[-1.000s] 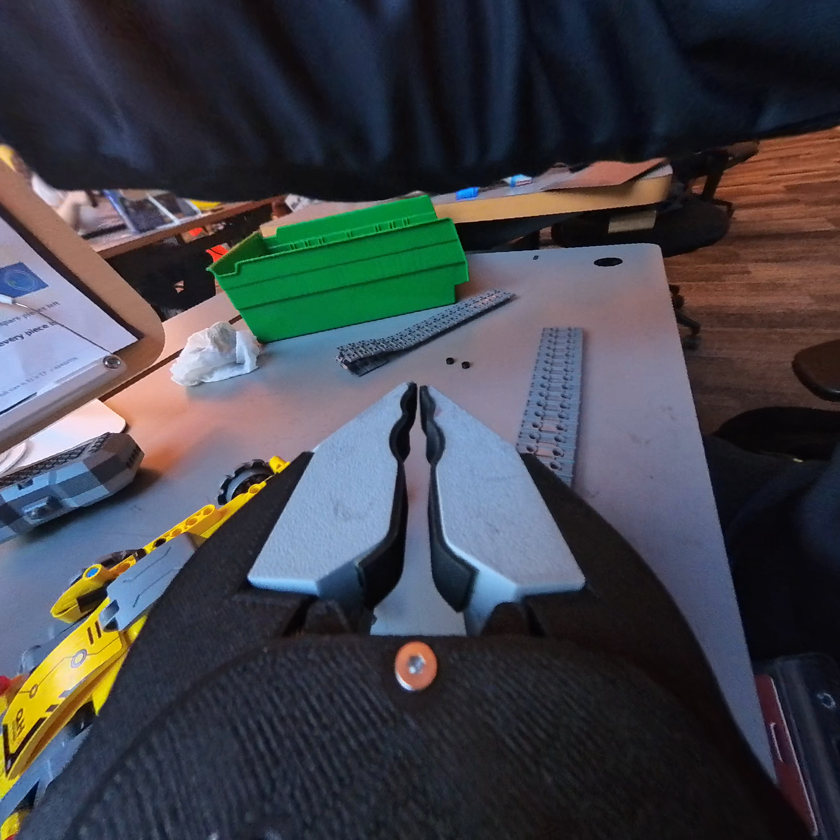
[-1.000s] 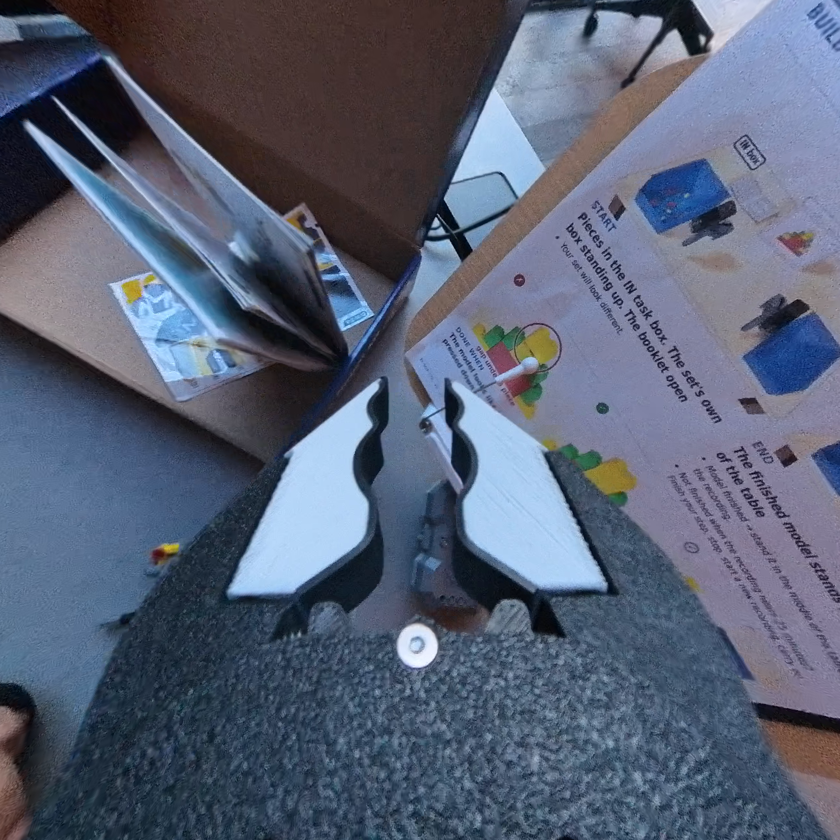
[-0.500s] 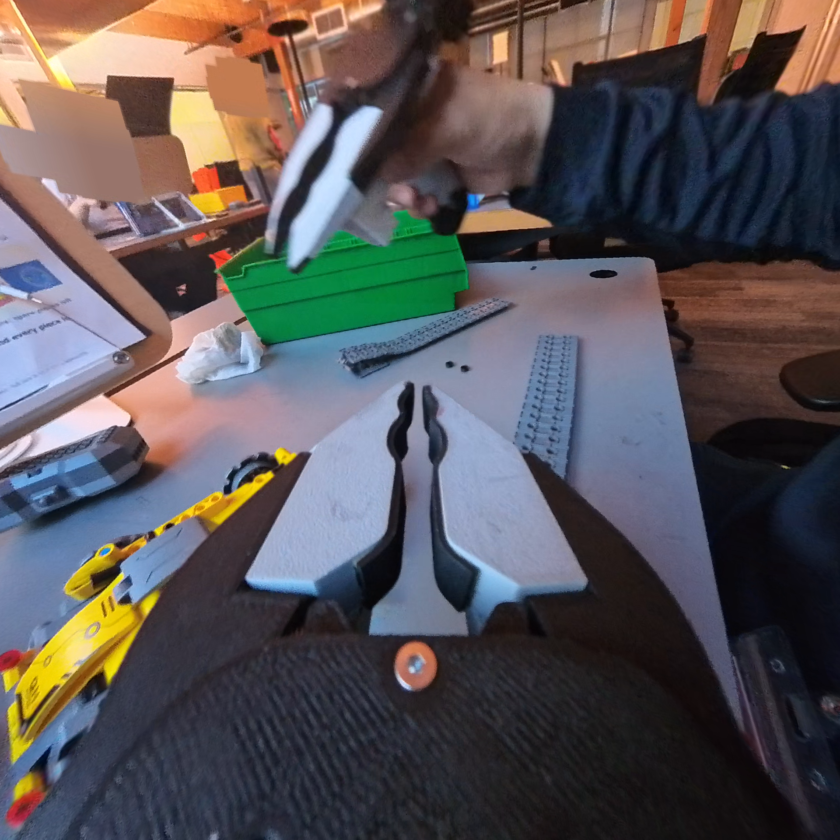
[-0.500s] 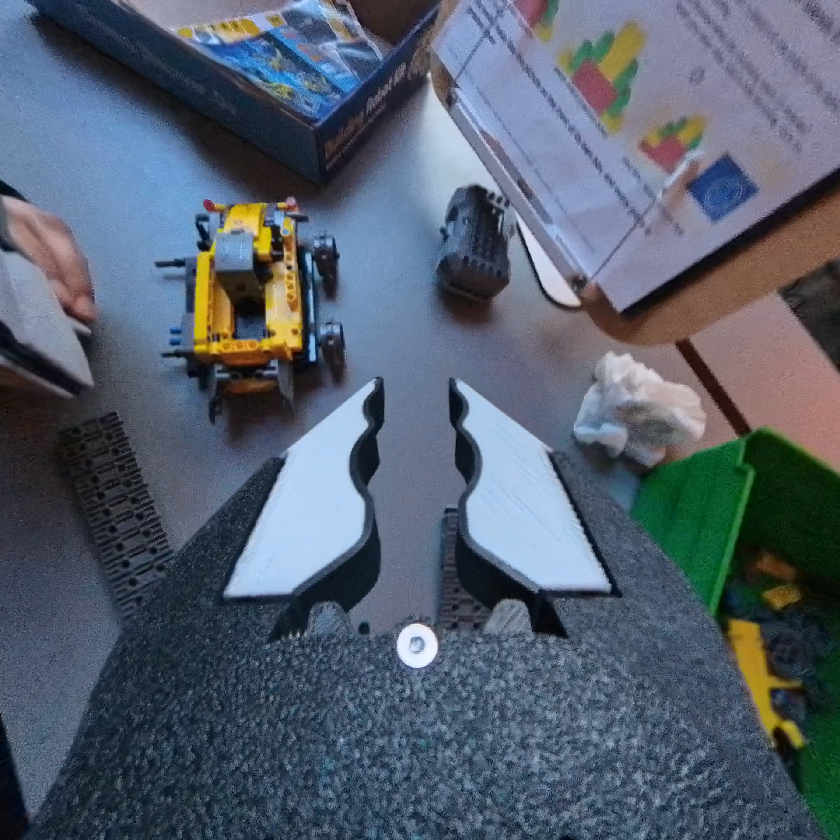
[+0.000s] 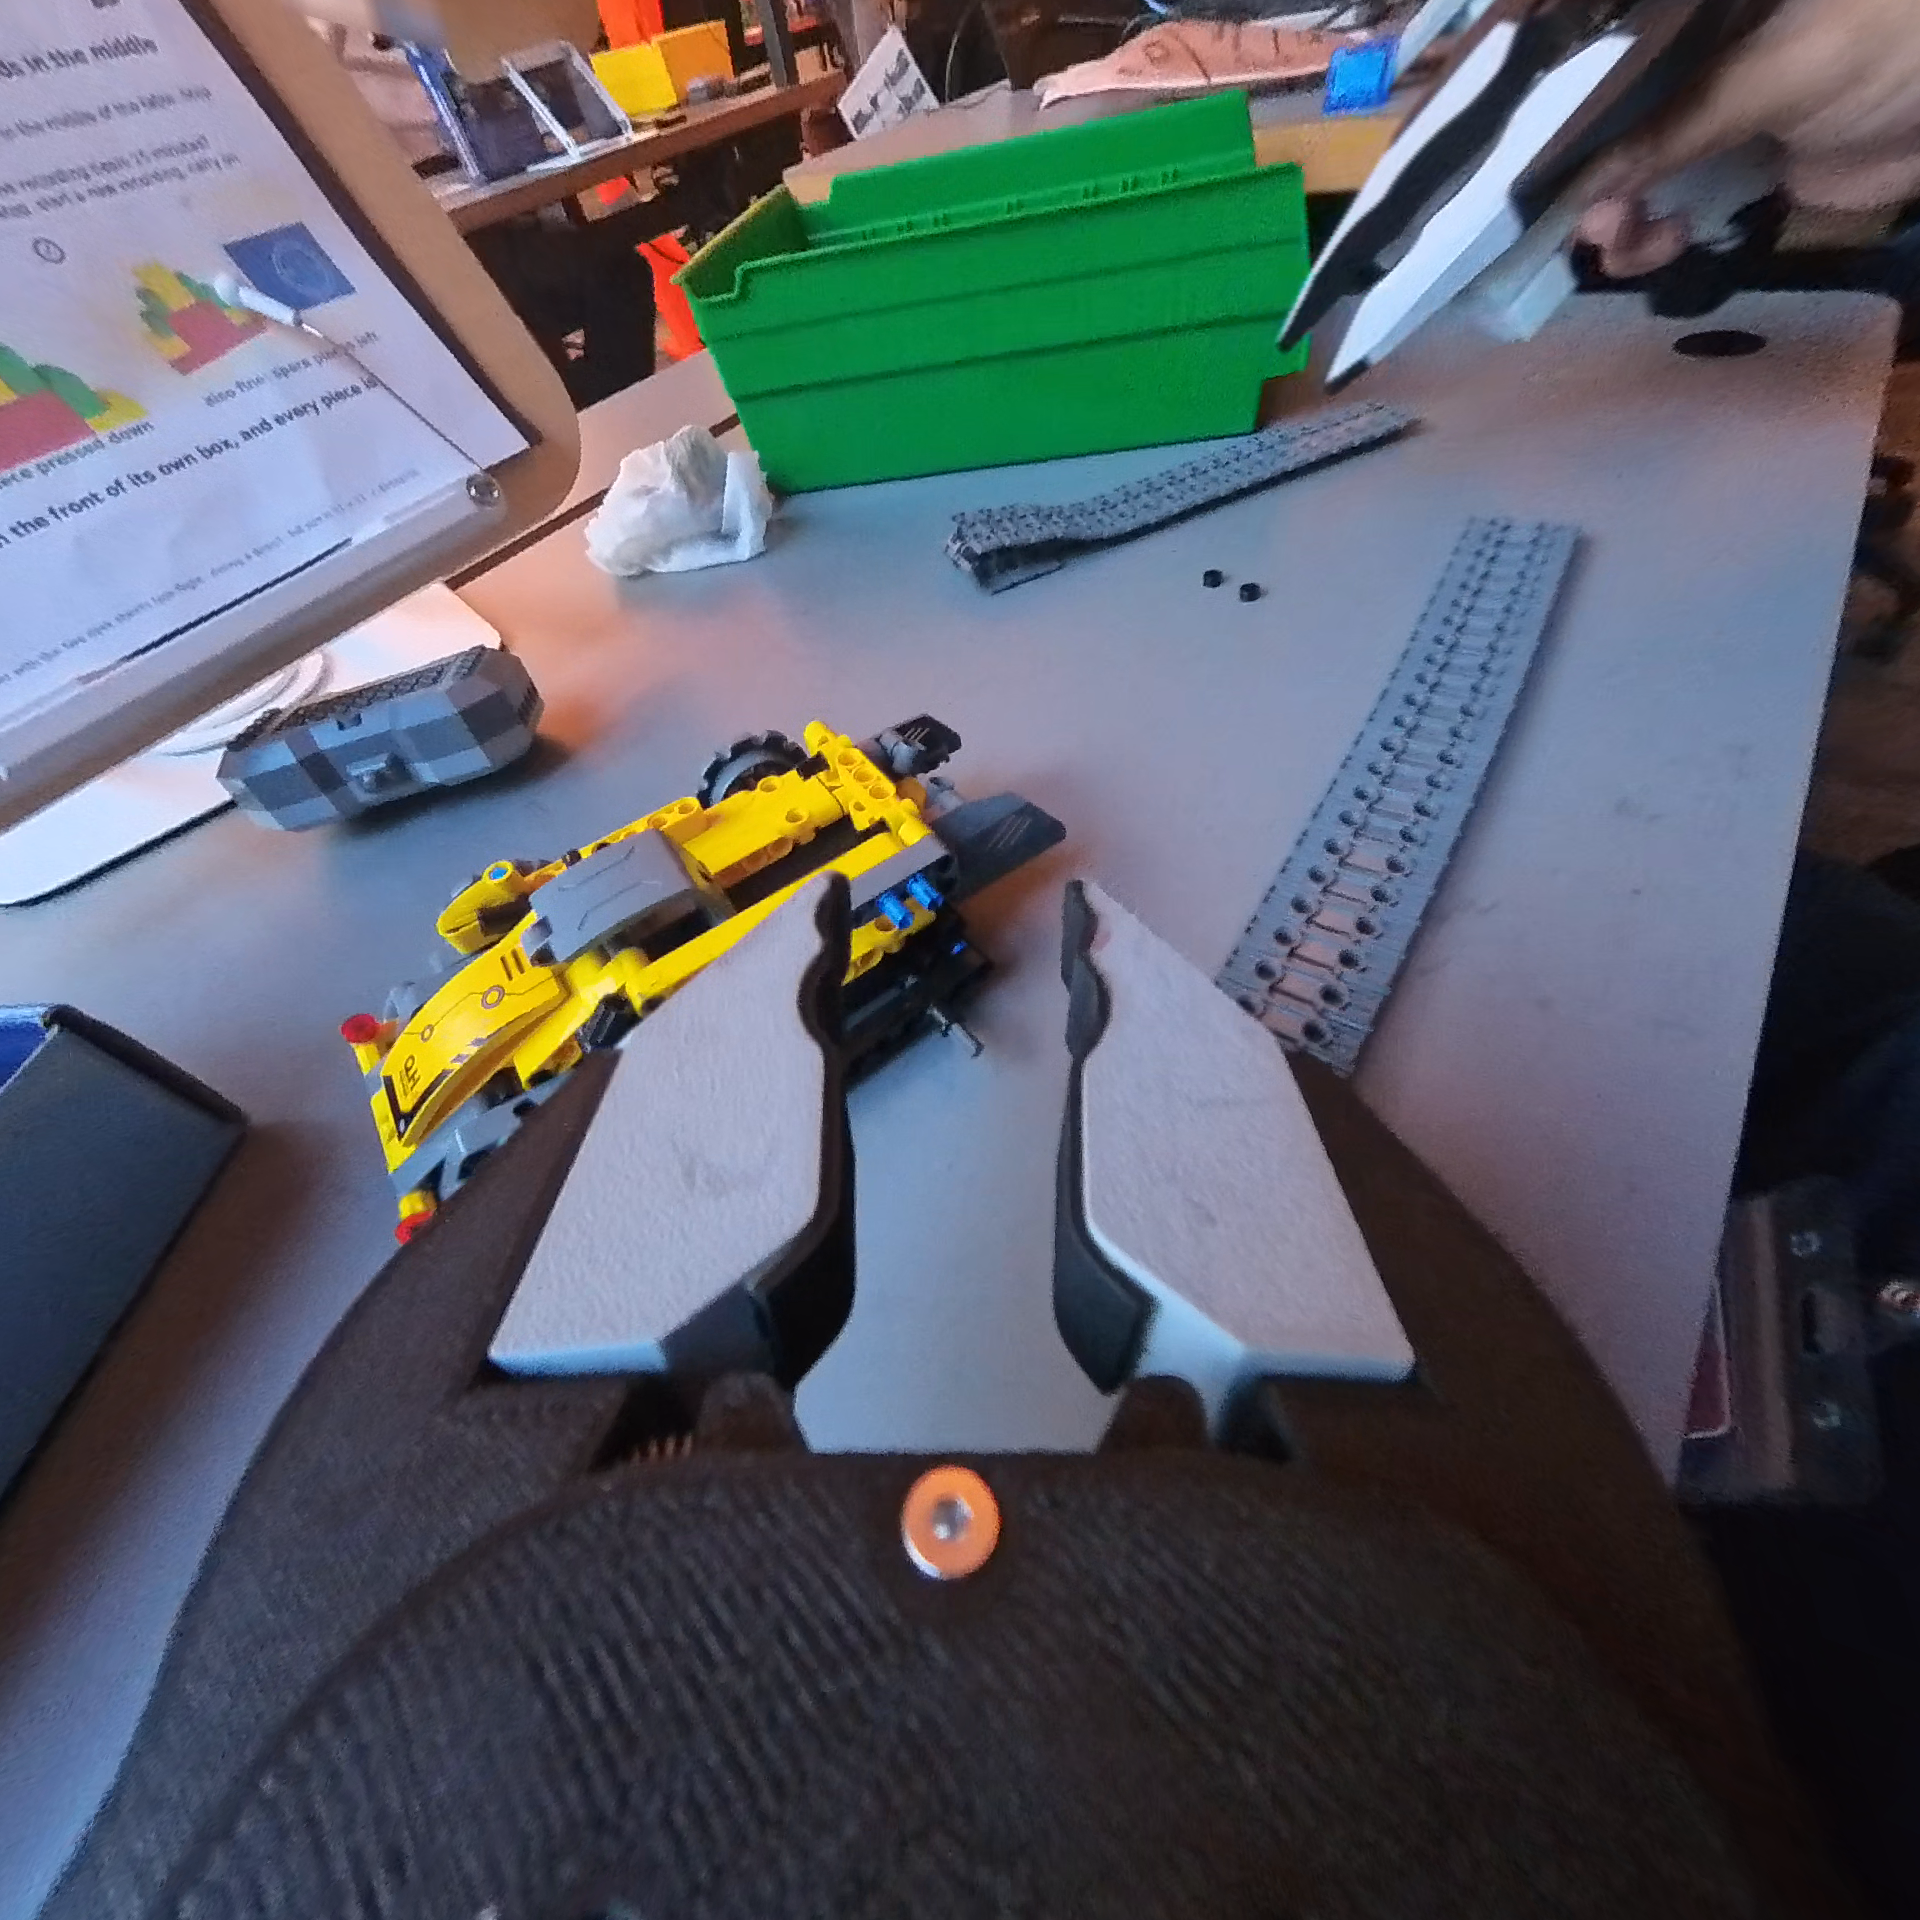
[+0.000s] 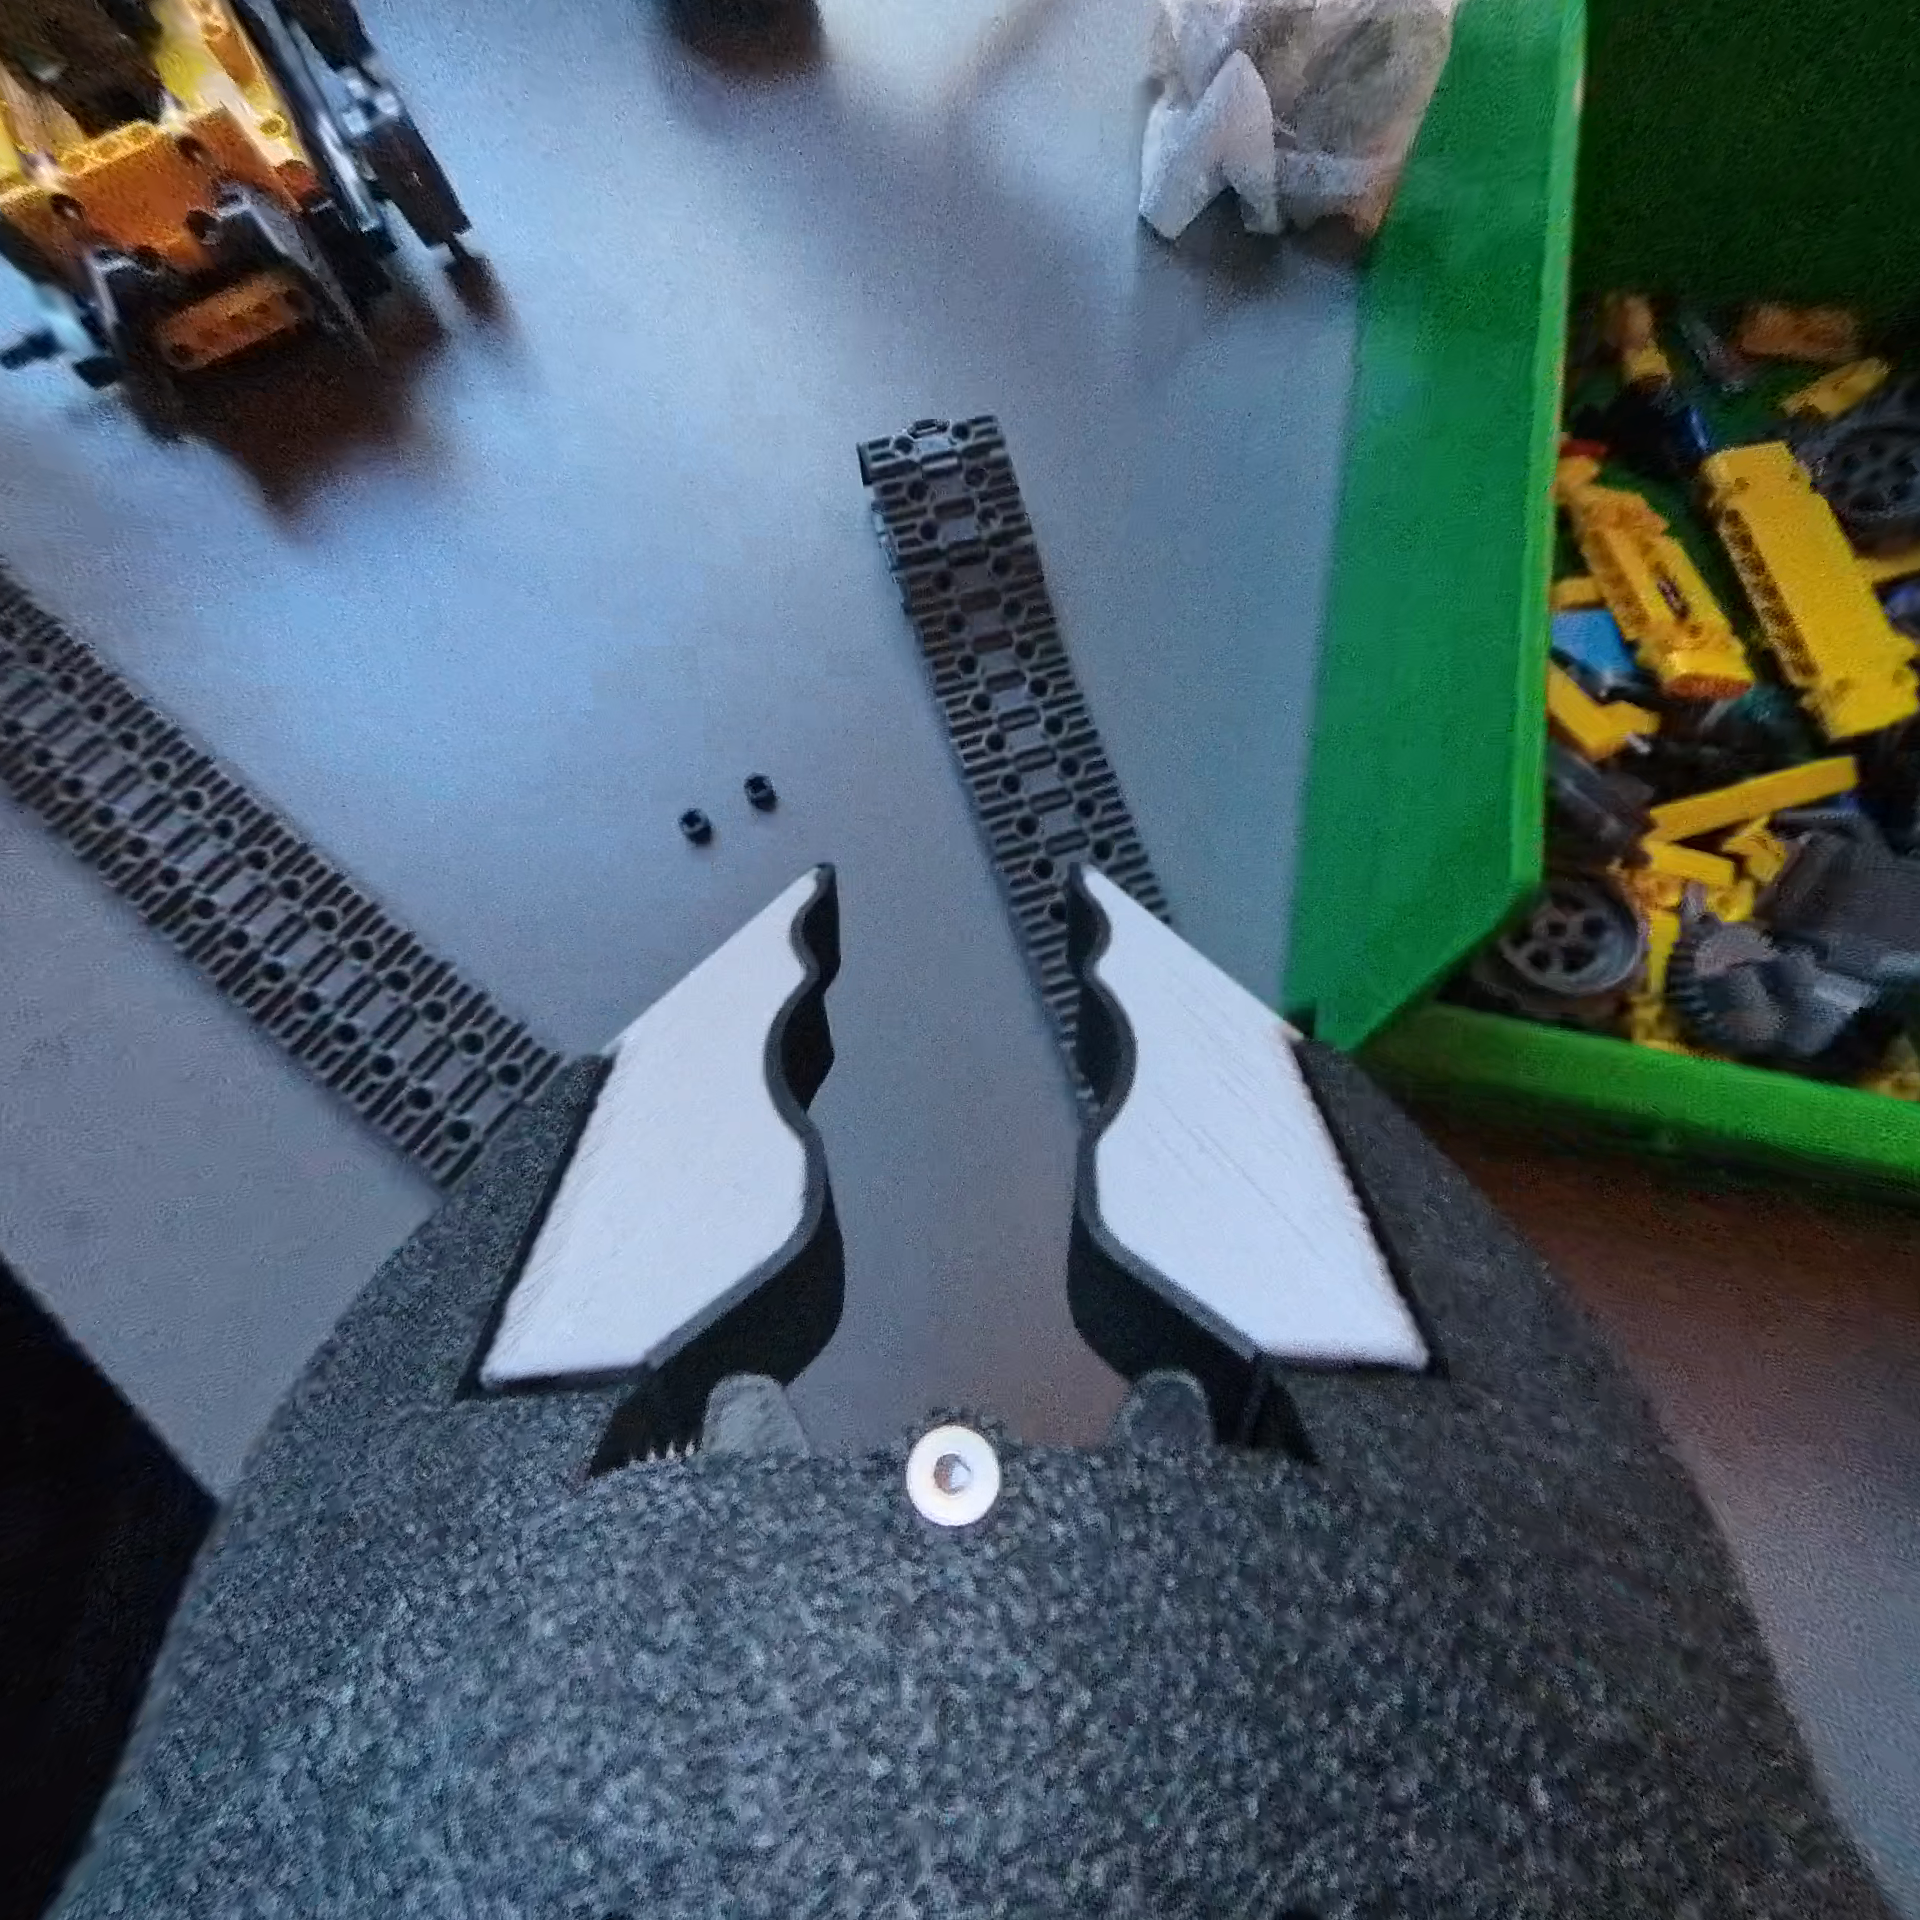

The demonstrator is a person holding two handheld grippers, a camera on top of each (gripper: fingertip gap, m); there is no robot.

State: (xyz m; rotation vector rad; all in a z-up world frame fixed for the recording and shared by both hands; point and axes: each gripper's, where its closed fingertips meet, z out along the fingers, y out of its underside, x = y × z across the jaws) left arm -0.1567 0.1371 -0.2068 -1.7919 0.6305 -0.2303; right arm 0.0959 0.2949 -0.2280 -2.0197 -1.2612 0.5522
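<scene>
The left tongs (image 5: 945, 904) hang spread and empty, their left finger overlapping the yellow brick-built car (image 5: 665, 935) on the tabletop (image 5: 1558, 831); the right tongs (image 6: 951, 883), also spread and empty, hover over the dark track strip (image 6: 997, 686) running lengthwise ahead beside the green bin (image 6: 1434, 623)

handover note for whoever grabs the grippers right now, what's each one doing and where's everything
Left gripper: open, empty, low over the table, its left finger right by the yellow toy car.
Right gripper: open, empty, above the short track strip beside the green bin.
Long track strip lies flat right of the car; two small black rings sit loose between the strips.
Bin holds loose yellow and grey pieces. Crumpled tissue and a grey block lie nearby.
Both strips are off the car; nothing is gripped.
</scene>
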